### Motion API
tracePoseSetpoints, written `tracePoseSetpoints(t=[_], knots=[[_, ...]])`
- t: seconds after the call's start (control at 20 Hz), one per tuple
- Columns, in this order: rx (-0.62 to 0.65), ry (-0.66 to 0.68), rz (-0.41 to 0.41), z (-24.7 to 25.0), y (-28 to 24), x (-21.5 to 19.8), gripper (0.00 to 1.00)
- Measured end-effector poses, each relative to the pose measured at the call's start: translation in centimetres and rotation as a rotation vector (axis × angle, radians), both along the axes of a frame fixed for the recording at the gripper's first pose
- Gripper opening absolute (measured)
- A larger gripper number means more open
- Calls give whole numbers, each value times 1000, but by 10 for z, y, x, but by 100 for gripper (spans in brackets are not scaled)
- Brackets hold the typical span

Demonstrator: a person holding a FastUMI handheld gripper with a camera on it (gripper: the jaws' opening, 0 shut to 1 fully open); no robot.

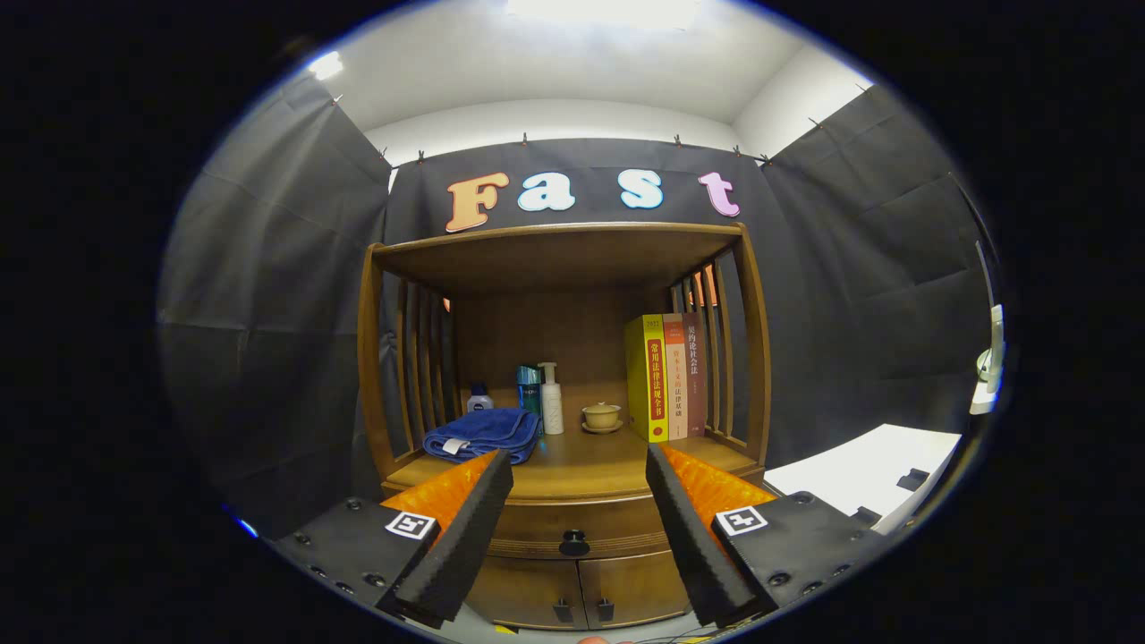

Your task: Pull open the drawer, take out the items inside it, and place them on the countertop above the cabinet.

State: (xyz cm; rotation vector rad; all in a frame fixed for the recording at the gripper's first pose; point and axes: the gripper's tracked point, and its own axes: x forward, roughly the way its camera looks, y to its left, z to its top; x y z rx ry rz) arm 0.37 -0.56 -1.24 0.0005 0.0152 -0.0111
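The gripper (580, 465) is held well short of the cabinet (572, 590), its two fingers spread wide apart with nothing between them but open air. Framed in that gap, beyond the fingertips, the drawer (572, 528) is seen fully shut, its dark knob (573, 542) centred on the front and untouched. Below it, two small doors (580, 595) with dark pulls are also closed. Nothing of the task is judged done: the drawer is yet to be pulled open, its contents are hidden and cannot be told, and no item from it has been set out. The first step left is taken to be an approach to the knob, with the fingers closed on it. Above the drawer lies the countertop (590, 465), where the items are to go. Part of it is already taken: a folded blue towel (483, 434) lies at the left, with a small bottle (479, 398), a teal bottle (530, 385) and a white pump bottle (551, 400) behind it, a small cup on a saucer (601, 417) near the middle, and three upright books (666, 377) at the right. Bare wood is left in the front middle, judged the likeliest spot for placing. The side slats and top shelf (559, 237) hem the space in, so room overhead is limited. A white table (859, 470) stands off to the right.
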Motion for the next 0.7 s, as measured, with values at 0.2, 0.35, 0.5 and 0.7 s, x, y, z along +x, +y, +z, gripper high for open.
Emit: tracePoseSetpoints(t=[0.2, 0.35, 0.5, 0.7], knots=[[6, 4, 9, -3, 4, 2, 98], [-8, 6, 8, -9, 4, 5, 98], [-10, -16, 24, -13, 11, 16, 98], [-54, -29, 30, -40, 8, 50, 98]])
